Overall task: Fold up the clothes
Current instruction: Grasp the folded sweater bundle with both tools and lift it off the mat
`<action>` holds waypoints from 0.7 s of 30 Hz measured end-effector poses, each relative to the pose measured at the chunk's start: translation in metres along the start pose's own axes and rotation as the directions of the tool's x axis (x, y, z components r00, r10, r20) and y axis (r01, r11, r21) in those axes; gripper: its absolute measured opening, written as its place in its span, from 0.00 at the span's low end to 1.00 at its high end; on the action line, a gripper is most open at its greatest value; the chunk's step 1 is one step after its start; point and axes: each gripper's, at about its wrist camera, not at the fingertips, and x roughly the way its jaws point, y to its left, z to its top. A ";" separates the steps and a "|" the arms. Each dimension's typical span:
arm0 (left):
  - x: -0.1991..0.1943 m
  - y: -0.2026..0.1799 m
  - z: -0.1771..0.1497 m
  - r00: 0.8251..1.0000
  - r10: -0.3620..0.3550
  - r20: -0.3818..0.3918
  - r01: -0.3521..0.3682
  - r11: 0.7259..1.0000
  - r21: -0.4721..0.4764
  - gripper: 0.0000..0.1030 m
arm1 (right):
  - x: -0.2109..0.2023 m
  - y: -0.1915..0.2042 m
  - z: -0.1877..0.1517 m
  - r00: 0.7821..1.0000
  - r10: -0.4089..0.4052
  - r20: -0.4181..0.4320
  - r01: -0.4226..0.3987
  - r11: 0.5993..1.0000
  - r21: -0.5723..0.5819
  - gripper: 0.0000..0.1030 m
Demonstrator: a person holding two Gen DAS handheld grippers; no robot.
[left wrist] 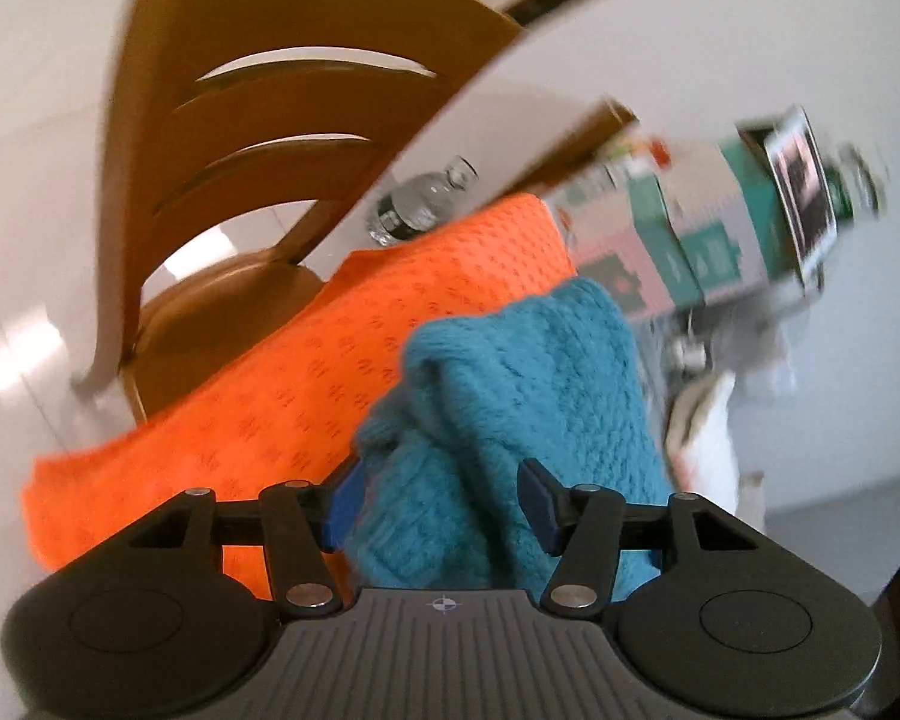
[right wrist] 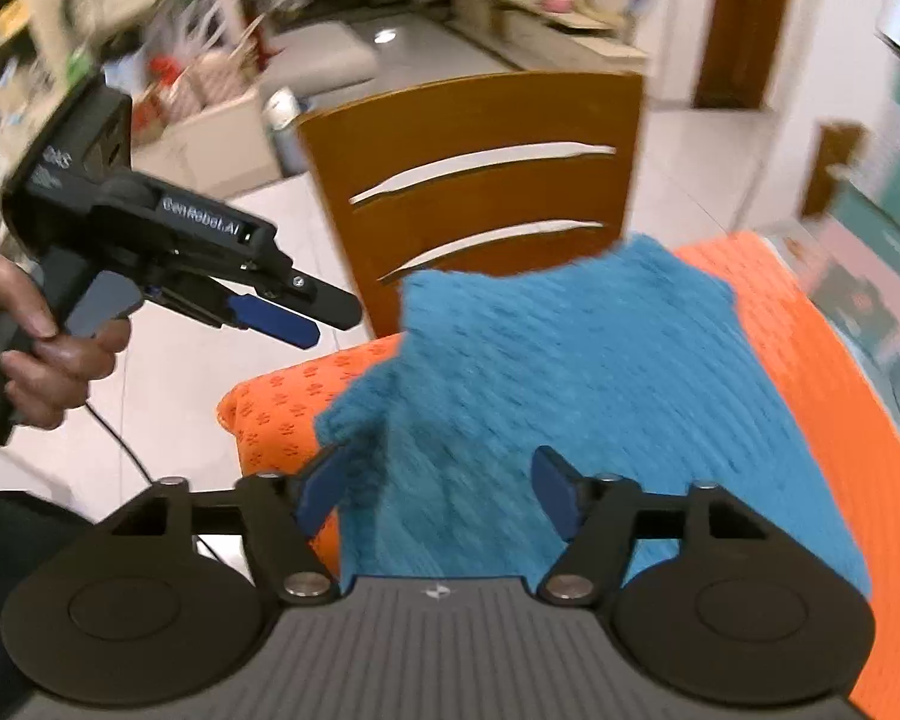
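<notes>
My left gripper [left wrist: 441, 504] has its 2 blue pads apart, and a bunched fold of the teal knit sweater [left wrist: 528, 396] rises between them; the pads do not press on it. My right gripper [right wrist: 441, 495] also stands with its pads spread wide, hovering over the near part of the same sweater [right wrist: 570, 372] with nothing clamped.

The sweater lies on the orange mat [right wrist: 822, 360], which serves as my landmark: the knit covers the mat's middle, with bare orange showing on both sides of it. Just beyond the mat's far edge stands a wooden chair [right wrist: 480, 180], its slatted back facing me. In the right wrist view, my left hand [right wrist: 48, 354] holds its gripper [right wrist: 312, 318] in the air off the mat's left corner. A clear bottle [left wrist: 420, 204] lies beyond the mat.
</notes>
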 end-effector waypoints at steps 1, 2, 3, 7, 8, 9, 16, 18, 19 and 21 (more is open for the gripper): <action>-0.003 0.007 -0.002 1.000 -0.012 0.014 0.013 0.999 -0.045 0.58 | 0.009 0.007 0.004 1.000 -0.009 -0.018 0.008 0.999 -0.031 0.74; -0.007 0.015 -0.004 0.999 -0.026 0.029 0.029 0.996 -0.090 0.59 | 0.017 0.015 0.006 0.999 -0.019 -0.032 0.018 0.998 -0.059 0.75; -0.009 0.022 -0.005 0.998 -0.038 0.044 0.044 0.991 -0.128 0.61 | 0.024 0.023 0.007 0.998 -0.037 -0.044 0.033 0.995 -0.095 0.78; -0.020 0.044 -0.006 0.994 -0.048 0.102 0.069 0.976 -0.209 0.62 | 0.057 0.055 0.010 0.988 -0.126 -0.084 0.102 0.963 -0.248 0.82; -0.022 0.049 -0.005 0.992 -0.046 0.114 0.070 0.974 -0.217 0.62 | 0.065 0.062 0.010 0.983 -0.157 -0.091 0.125 0.951 -0.284 0.82; -0.025 0.053 -0.005 0.991 -0.046 0.126 0.074 0.971 -0.226 0.63 | 0.073 0.068 0.010 0.977 -0.188 -0.097 0.148 0.936 -0.319 0.84; -0.034 0.074 -0.005 0.981 -0.076 0.180 0.125 0.953 -0.276 0.66 | 0.119 0.098 -0.005 0.924 -0.371 -0.091 0.273 0.808 -0.521 0.91; -0.033 0.078 -0.007 0.980 -0.091 0.179 0.141 0.947 -0.288 0.68 | 0.129 0.102 -0.014 0.910 -0.407 -0.077 0.296 0.767 -0.569 0.96; -0.032 0.080 -0.007 0.979 -0.102 0.176 0.151 0.944 -0.294 0.69 | 0.133 0.104 -0.020 0.903 -0.423 -0.068 0.304 0.744 -0.596 0.96; -0.028 0.081 -0.008 0.977 -0.133 0.165 0.179 0.935 -0.306 0.74 | 0.132 0.105 -0.025 0.898 -0.437 -0.051 0.319 0.726 -0.610 0.95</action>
